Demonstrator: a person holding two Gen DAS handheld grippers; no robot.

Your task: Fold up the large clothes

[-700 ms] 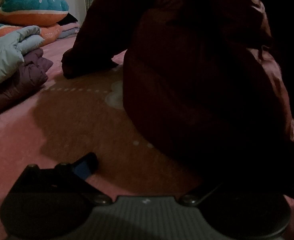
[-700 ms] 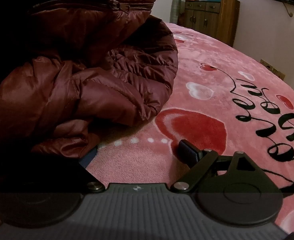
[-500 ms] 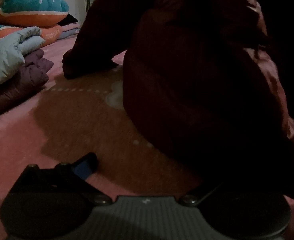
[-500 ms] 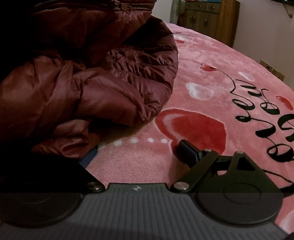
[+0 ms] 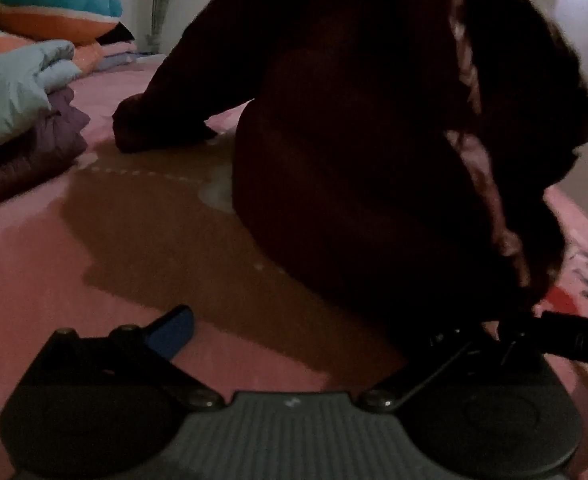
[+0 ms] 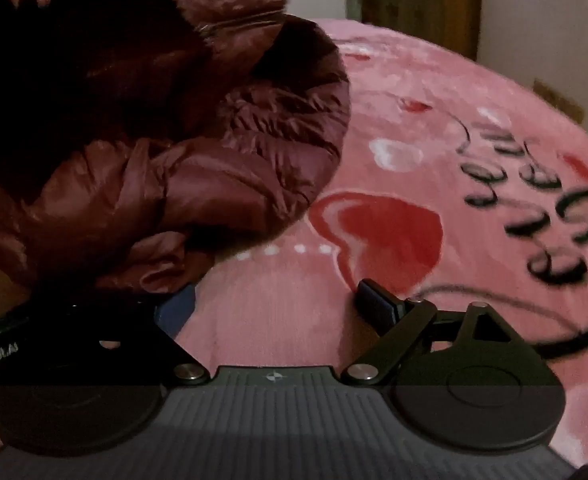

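Note:
A dark red puffer jacket (image 6: 182, 152) lies bunched in a tall heap on the pink blanket (image 6: 433, 140). In the left wrist view it shows as a dark mass (image 5: 373, 140) filling the middle and right, with one sleeve end (image 5: 150, 128) resting on the blanket. My left gripper (image 5: 305, 328) is open, its left finger (image 5: 174, 328) bare and its right finger under the jacket's edge. My right gripper (image 6: 278, 300) is open, its right finger (image 6: 377, 300) bare over the blanket and its left finger (image 6: 176, 312) partly under the jacket's hem.
Folded light blue (image 5: 10, 88) and purple (image 5: 22, 160) jackets are stacked at the left, with teal and orange cushions (image 5: 50, 8) behind. A wooden cabinet (image 6: 421, 0) stands past the bed's far end. The other gripper's body (image 5: 573, 340) shows at the right edge.
Both views have shifted and blurred. The jacket heap has moved left in the left wrist view, baring blanket at the right. The right gripper's view has tilted down and closer.

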